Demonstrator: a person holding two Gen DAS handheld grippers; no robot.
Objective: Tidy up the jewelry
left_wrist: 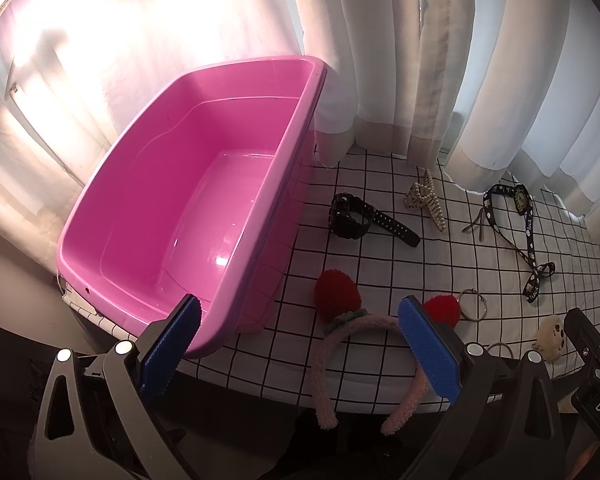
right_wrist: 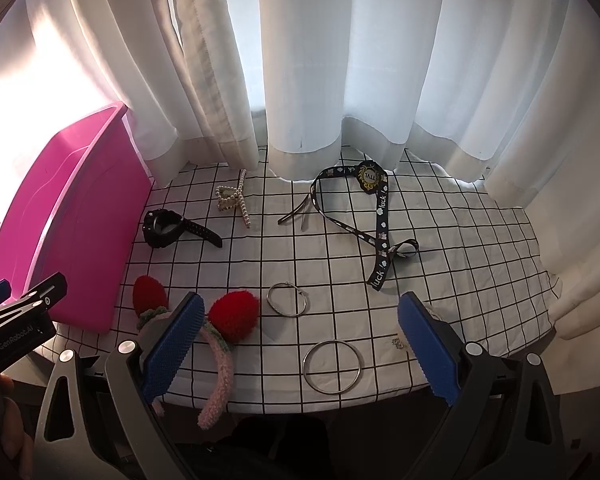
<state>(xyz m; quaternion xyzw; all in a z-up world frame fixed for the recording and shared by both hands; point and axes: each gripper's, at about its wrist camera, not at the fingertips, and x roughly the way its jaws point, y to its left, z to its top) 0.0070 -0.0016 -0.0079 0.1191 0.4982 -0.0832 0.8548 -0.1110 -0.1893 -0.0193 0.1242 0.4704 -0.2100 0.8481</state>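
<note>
Both grippers hang with jaws spread wide and nothing between them: the left gripper [left_wrist: 300,344] near the front corner of the empty pink plastic tub [left_wrist: 236,248], the right gripper [right_wrist: 300,344] over the front edge of the round table under a white black-grid cloth [right_wrist: 460,240]. On the cloth lie a fuzzy pink headband with two red pompoms [right_wrist: 220,360], a black wristwatch [right_wrist: 164,229], a pearl-studded claw clip [right_wrist: 232,198], a black printed ribbon lanyard [right_wrist: 382,224], a thin small metal hoop [right_wrist: 288,299] and a larger metal bangle [right_wrist: 332,367], all apart and outside the tub.

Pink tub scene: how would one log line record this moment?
pink tub: empty | left claw: open | right claw: open | watch, headband, bangles: on tablecloth
</note>
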